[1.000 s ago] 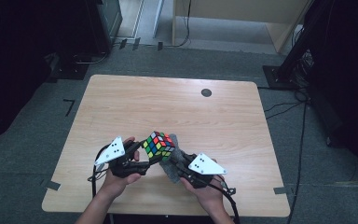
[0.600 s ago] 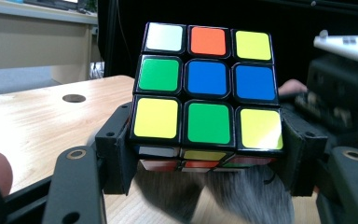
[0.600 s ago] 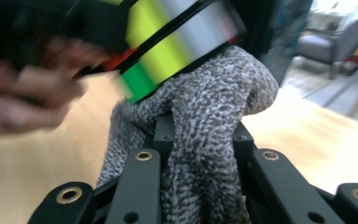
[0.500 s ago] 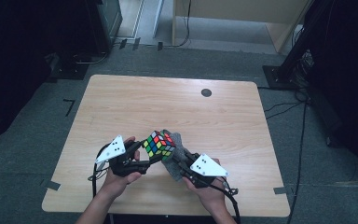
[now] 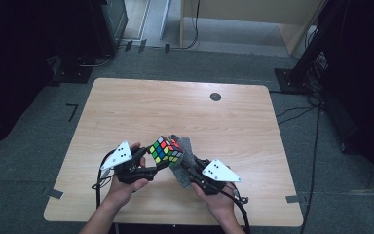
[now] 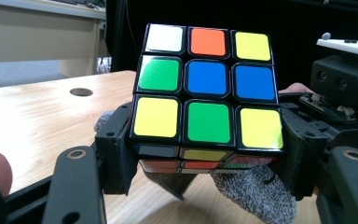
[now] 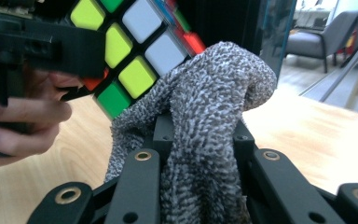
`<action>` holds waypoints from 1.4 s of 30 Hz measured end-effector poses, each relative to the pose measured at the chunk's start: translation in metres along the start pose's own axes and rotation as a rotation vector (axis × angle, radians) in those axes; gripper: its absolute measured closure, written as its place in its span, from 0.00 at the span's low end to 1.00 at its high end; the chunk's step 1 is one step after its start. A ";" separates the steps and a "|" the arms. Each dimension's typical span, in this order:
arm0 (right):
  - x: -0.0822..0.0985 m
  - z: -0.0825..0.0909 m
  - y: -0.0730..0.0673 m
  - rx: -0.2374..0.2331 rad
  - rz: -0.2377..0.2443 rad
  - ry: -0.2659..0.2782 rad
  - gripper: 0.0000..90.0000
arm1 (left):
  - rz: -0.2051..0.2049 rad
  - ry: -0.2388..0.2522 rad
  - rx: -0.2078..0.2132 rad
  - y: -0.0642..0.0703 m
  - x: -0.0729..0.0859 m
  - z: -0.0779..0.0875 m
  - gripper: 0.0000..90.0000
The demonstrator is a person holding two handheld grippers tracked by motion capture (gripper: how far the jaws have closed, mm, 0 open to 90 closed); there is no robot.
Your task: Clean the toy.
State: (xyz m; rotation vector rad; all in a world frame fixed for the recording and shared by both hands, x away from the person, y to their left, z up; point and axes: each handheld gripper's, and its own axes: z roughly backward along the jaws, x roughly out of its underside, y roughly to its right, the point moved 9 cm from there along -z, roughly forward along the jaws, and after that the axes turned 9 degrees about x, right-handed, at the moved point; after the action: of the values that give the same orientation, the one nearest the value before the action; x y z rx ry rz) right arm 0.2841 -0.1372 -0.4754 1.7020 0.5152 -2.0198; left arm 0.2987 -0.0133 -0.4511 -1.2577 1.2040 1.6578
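A scrambled Rubik's cube (image 5: 166,150) (image 6: 208,93) is held above the wooden table (image 5: 185,112), near its front edge. My left gripper (image 5: 152,163) (image 6: 205,158) is shut on the cube, its jaws pressing the lower layer from both sides. My right gripper (image 5: 184,168) (image 7: 200,140) is shut on a grey knitted cloth (image 5: 182,161) (image 7: 200,107). The cloth rests against the cube's right side and underside (image 7: 135,51). In the left gripper view the cloth (image 6: 256,196) hangs below the cube.
A small dark round hole (image 5: 215,96) sits in the table near its far edge. Cables trail from both grippers toward the front edge. Dark equipment stands and cables lie on the floor around the table.
Both hands and the cube have shifted only slightly; the cloth stays pressed against the cube's right side.
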 end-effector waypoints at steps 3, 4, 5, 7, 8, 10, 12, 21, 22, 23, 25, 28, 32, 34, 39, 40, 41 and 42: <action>0.010 -0.004 -0.015 -0.053 0.045 -0.043 0.79 | 0.006 0.006 -0.001 -0.001 -0.001 0.000 0.38; 0.014 -0.006 -0.019 -0.065 0.067 -0.058 0.78 | 0.008 0.003 -0.006 -0.002 -0.001 0.000 0.38; 0.018 -0.008 -0.022 -0.069 0.084 -0.072 0.77 | 0.010 0.001 -0.014 -0.003 0.000 0.001 0.38; 0.023 -0.011 -0.019 -0.060 0.086 -0.090 0.76 | 0.018 -0.005 -0.029 -0.006 0.002 0.001 0.38; 0.025 -0.012 -0.015 -0.047 0.076 -0.096 0.74 | 0.022 -0.006 -0.036 -0.008 0.002 0.002 0.38; 0.028 -0.014 -0.005 -0.021 0.064 -0.108 0.66 | 0.033 -0.013 -0.051 -0.012 0.004 0.002 0.38; 0.033 -0.017 0.003 -0.010 0.043 -0.133 0.50 | 0.041 -0.021 -0.064 -0.014 0.005 0.001 0.38; 0.021 -0.011 0.034 0.116 0.073 -0.077 0.28 | 0.083 -0.042 -0.113 -0.025 0.008 0.004 0.38; 0.019 -0.010 0.034 0.122 0.075 -0.066 0.28 | 0.088 -0.043 -0.111 -0.025 0.008 0.004 0.38; 0.016 -0.009 0.033 0.120 0.079 -0.054 0.27 | 0.090 -0.045 -0.109 -0.025 0.009 0.004 0.38; 0.011 -0.007 0.029 0.106 0.086 -0.029 0.26 | 0.095 -0.048 -0.106 -0.024 0.009 0.002 0.38; 0.007 -0.006 0.017 0.065 0.119 0.005 0.25 | 0.103 -0.062 -0.089 -0.020 0.009 -0.001 0.38; 0.007 -0.009 0.000 0.009 0.181 0.025 0.27 | 0.118 -0.097 -0.069 -0.014 0.012 -0.008 0.38; 0.009 -0.010 -0.004 -0.001 0.193 0.021 0.27 | 0.127 -0.110 -0.060 -0.012 0.013 -0.011 0.38; 0.012 -0.012 -0.007 0.003 0.244 0.028 0.27 | 0.155 -0.129 -0.040 -0.008 0.015 -0.015 0.38; 0.012 -0.012 -0.007 0.005 0.251 0.031 0.27 | 0.162 -0.131 -0.035 -0.007 0.016 -0.016 0.38; 0.012 -0.012 -0.008 0.004 0.259 0.034 0.27 | 0.167 -0.132 -0.031 -0.007 0.016 -0.016 0.38; 0.012 -0.013 -0.008 0.007 0.271 0.037 0.28 | 0.169 -0.135 -0.026 -0.007 0.016 -0.017 0.38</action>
State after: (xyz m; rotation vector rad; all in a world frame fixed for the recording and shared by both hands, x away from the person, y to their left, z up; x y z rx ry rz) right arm 0.2883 -0.1249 -0.4894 1.7133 0.2726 -1.8025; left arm 0.3055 -0.0272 -0.4697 -1.0651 1.2380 1.8546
